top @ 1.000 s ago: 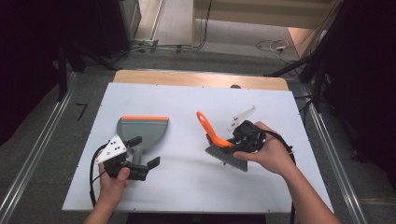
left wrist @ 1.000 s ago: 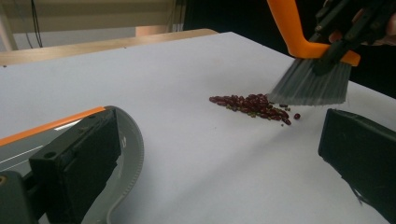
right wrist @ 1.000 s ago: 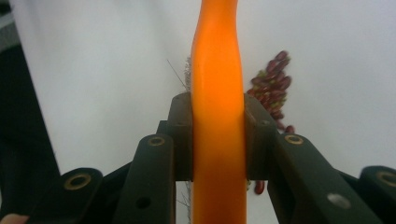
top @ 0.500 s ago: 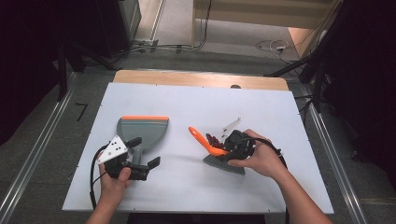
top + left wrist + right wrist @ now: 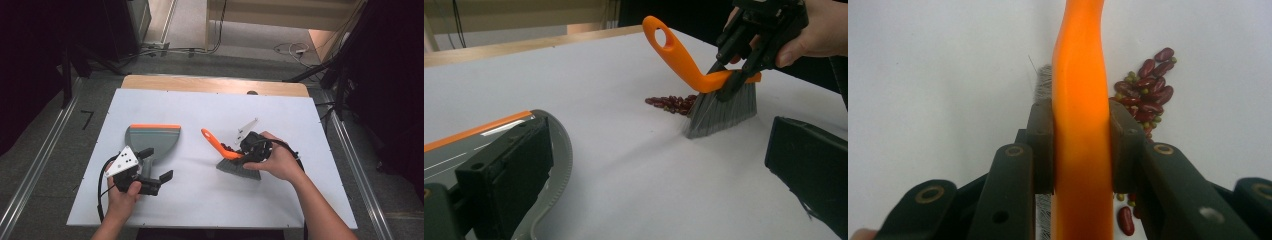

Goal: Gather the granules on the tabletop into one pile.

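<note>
A brush with an orange handle [image 5: 214,142] and grey bristles [image 5: 723,107] stands on the white table, its bristles touching the surface. My right gripper [image 5: 249,149] is shut on the handle [image 5: 1080,75], a pad pressing each side. A small heap of red and green beans [image 5: 1145,92] lies right beside the bristles [image 5: 671,103]. To the left lies a grey dustpan [image 5: 152,137] with an orange lip. My left gripper [image 5: 156,166] rests open at the dustpan's handle end, with the pan's rim [image 5: 559,150] beside its left jaw and nothing between its jaws.
The white table top [image 5: 200,200] has bare room in front and between the two hands. A wooden strip [image 5: 210,84] runs along the far edge. Metal rails [image 5: 35,170] and cables lie on the floor around the table.
My right hand has come down and to the left with the brush, setting the bristles on the table by the beans. The left hand and dustpan have kept still.
</note>
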Demonstrator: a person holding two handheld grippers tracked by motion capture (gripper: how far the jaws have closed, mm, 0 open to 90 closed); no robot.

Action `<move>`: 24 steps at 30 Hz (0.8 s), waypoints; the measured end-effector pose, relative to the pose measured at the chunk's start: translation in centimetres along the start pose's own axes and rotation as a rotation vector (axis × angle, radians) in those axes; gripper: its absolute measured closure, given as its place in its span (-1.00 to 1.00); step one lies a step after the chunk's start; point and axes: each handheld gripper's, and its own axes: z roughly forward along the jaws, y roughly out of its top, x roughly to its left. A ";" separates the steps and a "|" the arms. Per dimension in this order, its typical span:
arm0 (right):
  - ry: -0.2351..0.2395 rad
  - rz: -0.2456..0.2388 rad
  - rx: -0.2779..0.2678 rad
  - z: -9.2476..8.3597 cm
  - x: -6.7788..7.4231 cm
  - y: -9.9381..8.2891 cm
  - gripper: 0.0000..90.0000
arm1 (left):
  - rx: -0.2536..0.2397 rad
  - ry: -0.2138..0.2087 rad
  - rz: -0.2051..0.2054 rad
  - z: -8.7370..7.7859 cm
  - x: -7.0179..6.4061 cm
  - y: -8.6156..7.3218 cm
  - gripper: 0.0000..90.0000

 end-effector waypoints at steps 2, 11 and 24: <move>-0.001 0.000 -0.010 0.0 -0.4 0.0 0.51 | -0.001 0.001 -0.003 -0.1 0.1 0.0 -1.00; 0.014 0.034 -0.035 -0.5 -1.2 0.0 0.52 | -0.007 0.004 0.000 -0.3 0.2 0.1 -1.00; -0.217 0.312 -0.121 -5.7 -1.9 -2.7 0.52 | -0.010 0.004 0.001 -0.4 0.1 0.1 -1.00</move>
